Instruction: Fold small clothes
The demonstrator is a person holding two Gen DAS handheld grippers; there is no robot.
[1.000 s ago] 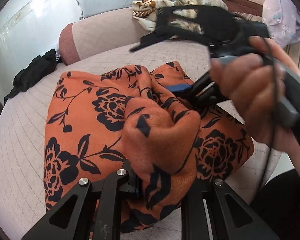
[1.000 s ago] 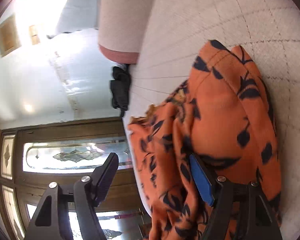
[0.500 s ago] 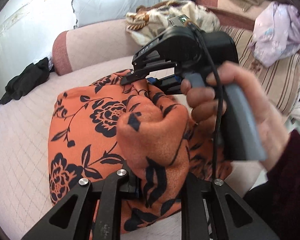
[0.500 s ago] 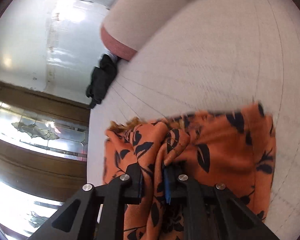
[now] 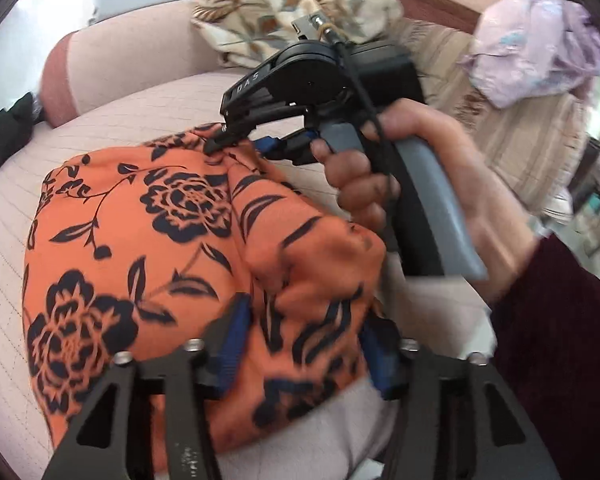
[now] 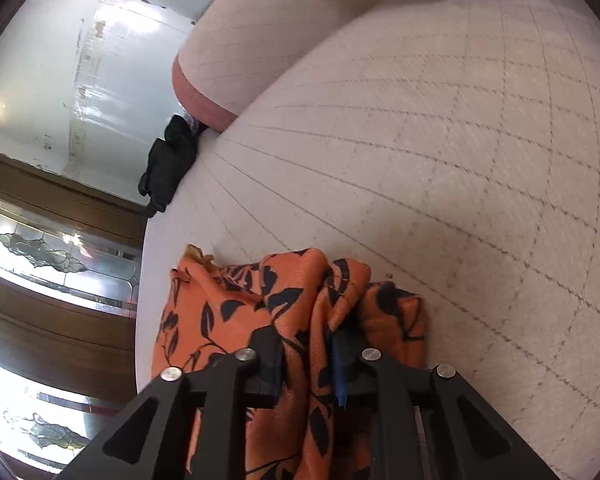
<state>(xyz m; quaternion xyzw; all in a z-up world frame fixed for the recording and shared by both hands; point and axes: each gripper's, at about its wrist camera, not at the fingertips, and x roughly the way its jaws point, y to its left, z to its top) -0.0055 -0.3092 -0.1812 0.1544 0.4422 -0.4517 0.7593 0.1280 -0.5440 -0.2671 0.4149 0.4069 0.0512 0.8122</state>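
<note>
An orange cloth with a dark flower print (image 5: 140,240) lies bunched on the pale quilted seat (image 5: 140,120). In the left wrist view my left gripper (image 5: 300,344) has a blurred fold of that cloth between its fingers; its jaws are opening and stand apart from the fold. My right gripper (image 5: 236,144), held by a person's hand (image 5: 380,184), bites the cloth's far edge. In the right wrist view the right gripper (image 6: 306,356) has a strip of the orange cloth (image 6: 228,312) filling the gap between its pads, and its jaws are opening slightly.
A pink bolster (image 5: 112,64) lines the back of the seat. Behind it lie a beige patterned cloth (image 5: 292,8) and a lilac garment (image 5: 532,48). A black item (image 6: 168,160) sits at the seat's left edge, near a wooden door with glass panes (image 6: 40,240).
The left jaws, pinched on the fold before, have spread wide. The right gripper, open a second ago, closed on the cloth's far edge and rolled upright, and the edge has bunched up.
</note>
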